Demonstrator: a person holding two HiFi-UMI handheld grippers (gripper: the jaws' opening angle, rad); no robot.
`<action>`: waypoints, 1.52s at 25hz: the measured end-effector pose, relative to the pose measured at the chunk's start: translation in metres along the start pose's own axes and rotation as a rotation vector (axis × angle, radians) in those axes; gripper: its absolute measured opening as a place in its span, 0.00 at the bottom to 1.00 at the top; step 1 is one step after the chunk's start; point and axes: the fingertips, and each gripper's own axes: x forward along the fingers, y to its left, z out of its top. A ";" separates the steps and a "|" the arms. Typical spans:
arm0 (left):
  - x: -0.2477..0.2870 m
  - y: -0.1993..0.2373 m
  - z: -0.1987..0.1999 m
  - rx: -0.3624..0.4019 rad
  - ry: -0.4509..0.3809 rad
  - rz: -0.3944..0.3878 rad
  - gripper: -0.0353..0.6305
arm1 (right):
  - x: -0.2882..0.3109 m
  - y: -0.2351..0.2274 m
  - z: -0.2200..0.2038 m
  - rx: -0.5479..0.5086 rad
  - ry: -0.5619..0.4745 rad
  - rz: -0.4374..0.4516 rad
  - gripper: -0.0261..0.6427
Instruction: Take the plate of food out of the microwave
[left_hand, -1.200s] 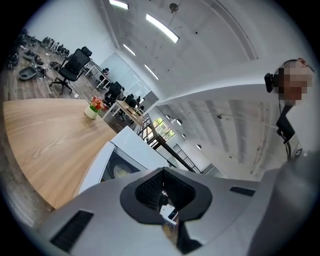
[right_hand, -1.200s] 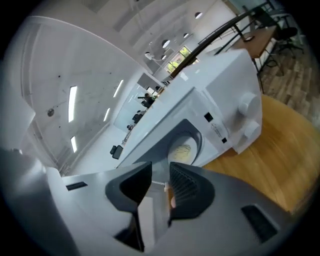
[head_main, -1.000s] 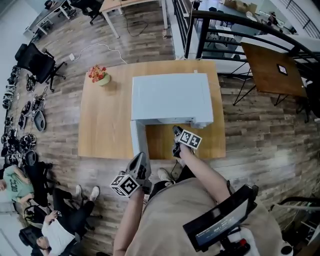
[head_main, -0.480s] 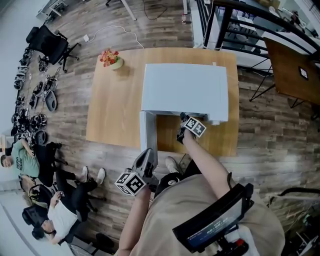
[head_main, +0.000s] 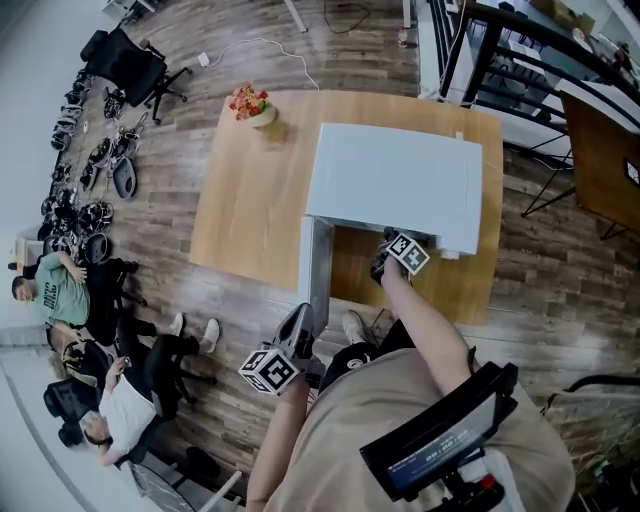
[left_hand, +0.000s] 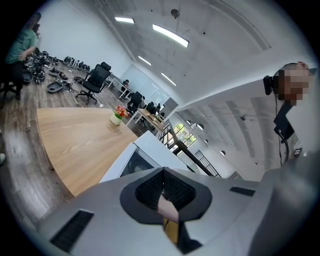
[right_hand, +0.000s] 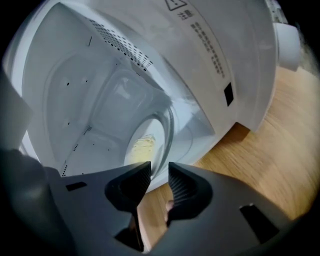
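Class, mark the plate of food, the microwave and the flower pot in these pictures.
plate of food (right_hand: 142, 146): right gripper view, on the yellow food.
microwave (head_main: 395, 180): head view, on its white top.
flower pot (head_main: 263, 116): head view, on the pale pot.

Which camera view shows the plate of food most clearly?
The right gripper view: it looks into the open microwave, where the plate of food sits inside. In the head view the microwave's top hides it. The left gripper view shows only the microwave's door and top.
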 end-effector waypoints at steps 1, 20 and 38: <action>0.002 0.000 -0.001 -0.002 -0.006 0.005 0.06 | 0.002 0.001 0.001 0.010 0.010 0.019 0.18; 0.034 -0.024 -0.018 -0.013 -0.011 0.022 0.06 | -0.062 0.007 0.020 0.202 0.156 0.456 0.07; 0.028 -0.021 -0.002 0.000 -0.058 0.085 0.06 | -0.030 0.014 -0.004 0.228 0.166 0.388 0.07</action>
